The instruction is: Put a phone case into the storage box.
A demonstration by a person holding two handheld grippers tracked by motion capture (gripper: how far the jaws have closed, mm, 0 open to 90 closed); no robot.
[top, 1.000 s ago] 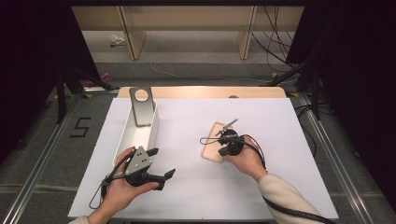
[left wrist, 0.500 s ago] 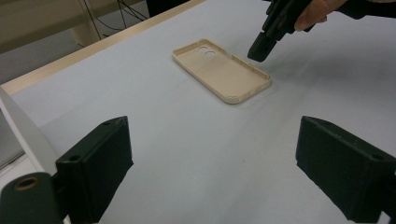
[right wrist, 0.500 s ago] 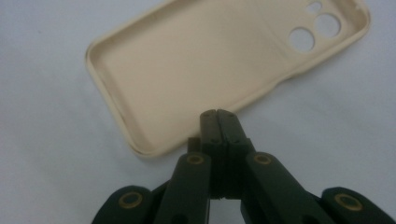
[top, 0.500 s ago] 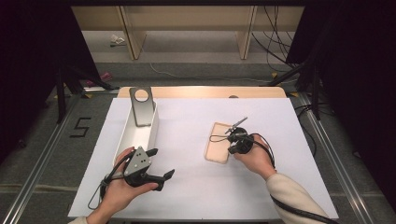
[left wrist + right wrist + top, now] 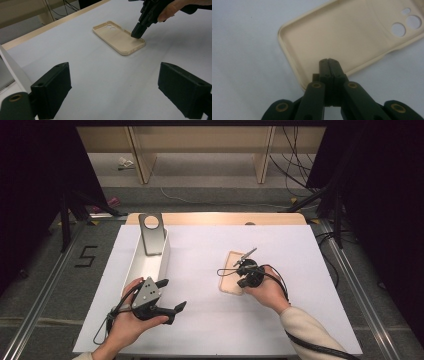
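On the white table sheet (image 5: 210,320), going from the left: a long white open tray (image 5: 149,265) lies lengthwise near the left edge, and a grey metal plate with a round hole (image 5: 151,234) leans up out of its far end. Just at the tray's near end the person's left hand (image 5: 127,330) holds the left gripper (image 5: 167,300) — its jaws stand wide apart, with nothing between them, pointing right across the sheet. In the left gripper view the two black pads (image 5: 53,87) frame bare sheet, with the phone case lying well beyond them.

Right of centre lies a beige phone case (image 5: 231,279), open side up, its camera holes (image 5: 405,25) at the far end. The right hand (image 5: 267,290) holds the right gripper (image 5: 329,61) down at the case's near right rim — its jaws are pressed together, tip over the rim, and whether they pinch the edge or merely touch it cannot be told. A black cable (image 5: 310,345) trails back along the cream sleeve (image 5: 310,330).
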